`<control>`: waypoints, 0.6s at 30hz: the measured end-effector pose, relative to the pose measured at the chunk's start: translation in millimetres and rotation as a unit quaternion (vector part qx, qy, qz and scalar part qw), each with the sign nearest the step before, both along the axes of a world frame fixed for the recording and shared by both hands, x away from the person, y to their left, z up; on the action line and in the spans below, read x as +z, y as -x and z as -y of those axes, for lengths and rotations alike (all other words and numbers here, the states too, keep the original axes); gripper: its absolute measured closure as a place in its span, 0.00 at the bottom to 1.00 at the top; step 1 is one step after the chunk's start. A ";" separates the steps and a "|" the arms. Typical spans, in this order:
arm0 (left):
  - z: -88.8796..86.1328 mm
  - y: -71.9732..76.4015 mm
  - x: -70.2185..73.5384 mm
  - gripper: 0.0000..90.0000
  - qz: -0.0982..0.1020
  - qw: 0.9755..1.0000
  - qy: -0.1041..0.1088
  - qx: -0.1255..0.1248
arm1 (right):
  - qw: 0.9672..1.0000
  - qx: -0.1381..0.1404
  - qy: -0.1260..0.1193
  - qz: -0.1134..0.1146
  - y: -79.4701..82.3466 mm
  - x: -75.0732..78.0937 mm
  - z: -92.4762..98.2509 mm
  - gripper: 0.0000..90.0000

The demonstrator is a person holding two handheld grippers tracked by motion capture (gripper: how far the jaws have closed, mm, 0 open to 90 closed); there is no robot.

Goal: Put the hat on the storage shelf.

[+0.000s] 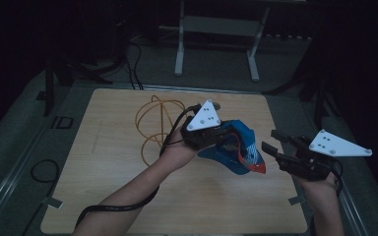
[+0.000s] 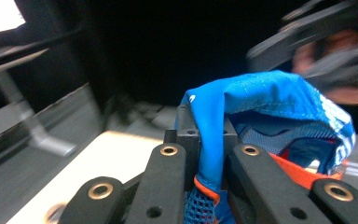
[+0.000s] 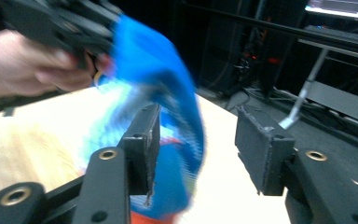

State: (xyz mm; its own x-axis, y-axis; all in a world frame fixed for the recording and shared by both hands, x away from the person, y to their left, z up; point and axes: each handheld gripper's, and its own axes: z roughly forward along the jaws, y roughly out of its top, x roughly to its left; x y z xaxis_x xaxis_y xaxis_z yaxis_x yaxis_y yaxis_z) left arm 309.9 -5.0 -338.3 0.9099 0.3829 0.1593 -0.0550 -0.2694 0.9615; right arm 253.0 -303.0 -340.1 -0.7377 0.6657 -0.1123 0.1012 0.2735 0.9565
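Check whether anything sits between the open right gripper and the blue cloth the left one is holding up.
Nothing visible does. The left gripper holds the blue cloth above the table; the right gripper is open beside it with only air between. The orange cord lies farther left.

A light wooden counter [image 1: 128, 196] is sitting in a dim room, with an orange cable [image 1: 152, 120] lying on it in loose loops toward the far side. Beyond the counter's far edge a white metal frame [image 1: 179, 49] is standing on the grey floor [image 1: 216, 81], and dark cords [image 1: 135, 69] are trailing across that floor at the far left.
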 end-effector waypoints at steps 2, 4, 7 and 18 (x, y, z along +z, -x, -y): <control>-3.1 0.1 -0.4 0.97 0.000 1.000 0.013 -0.021 | 1.000 0.007 0.002 -0.011 -3.5 -5.4 5.5 0.57; -5.5 0.0 -0.8 0.97 0.002 0.999 0.020 -0.048 | 0.999 0.029 0.001 -0.024 -5.2 -11.6 7.7 0.57; -7.7 -0.2 -0.8 0.97 0.003 0.996 0.032 -0.087 | 0.997 0.062 -0.007 -0.043 -4.1 -21.0 7.0 0.55; -1.0 -3.4 -4.7 0.97 -0.022 0.989 0.043 -0.141 | 0.991 0.112 -0.019 -0.069 -7.5 -42.3 -10.3 0.57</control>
